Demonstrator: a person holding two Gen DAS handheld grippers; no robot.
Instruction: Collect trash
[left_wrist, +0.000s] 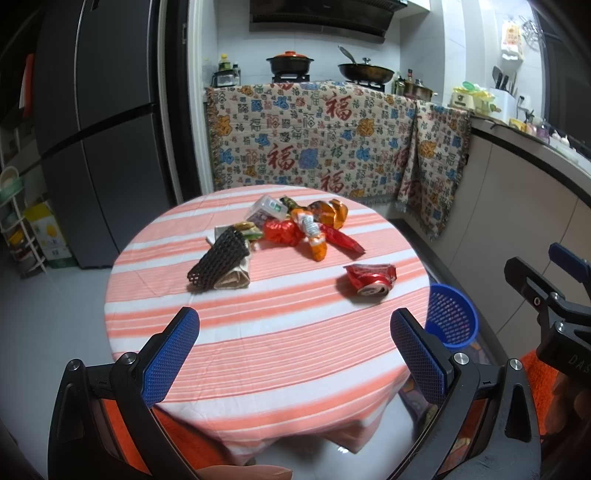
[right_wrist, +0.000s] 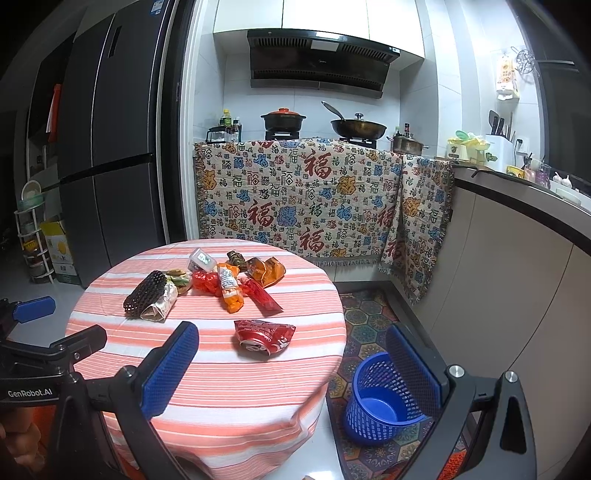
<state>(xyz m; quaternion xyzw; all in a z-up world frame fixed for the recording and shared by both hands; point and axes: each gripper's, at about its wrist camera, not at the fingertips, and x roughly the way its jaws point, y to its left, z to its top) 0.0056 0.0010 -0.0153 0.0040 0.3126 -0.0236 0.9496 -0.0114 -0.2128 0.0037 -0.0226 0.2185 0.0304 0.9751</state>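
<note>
The trash sits in a loose heap on your round table (right_wrist: 207, 384), under its pink-and-white striped cloth. Nearest you lies a crushed red can (right_wrist: 264, 336), alone on the near right of the heap. Behind it, the cluster: an orange wrapper (right_wrist: 231, 291), a long red sachet (right_wrist: 263, 297), a crumpled red foil (right_wrist: 205, 282), a gold-and-orange packet (right_wrist: 267, 271) and a small clear plastic box (right_wrist: 201, 259) at the back. To the left, a black foam net sleeve (right_wrist: 144, 293) lies over a folded paper wad (right_wrist: 161, 307), touching it.

Your blue mesh basket (right_wrist: 384, 400) stands on the floor just right of the table, on a patterned mat (right_wrist: 364, 325). From the right wrist view its bottom looks bare, though the near wall hides part of it.

Your left gripper (left_wrist: 295, 354) hovers over the near edge of the table, jaws wide apart, nothing between them. Your right gripper (right_wrist: 301, 369) hangs further right, jaws spread just as wide, the basket showing past its right finger.

Beyond the table, a patterned blanket (right_wrist: 295, 199) drapes the stove counter, with a black pot (right_wrist: 282, 120) and a wok (right_wrist: 358, 127) on top. A dark fridge (right_wrist: 110, 147) stands left.
</note>
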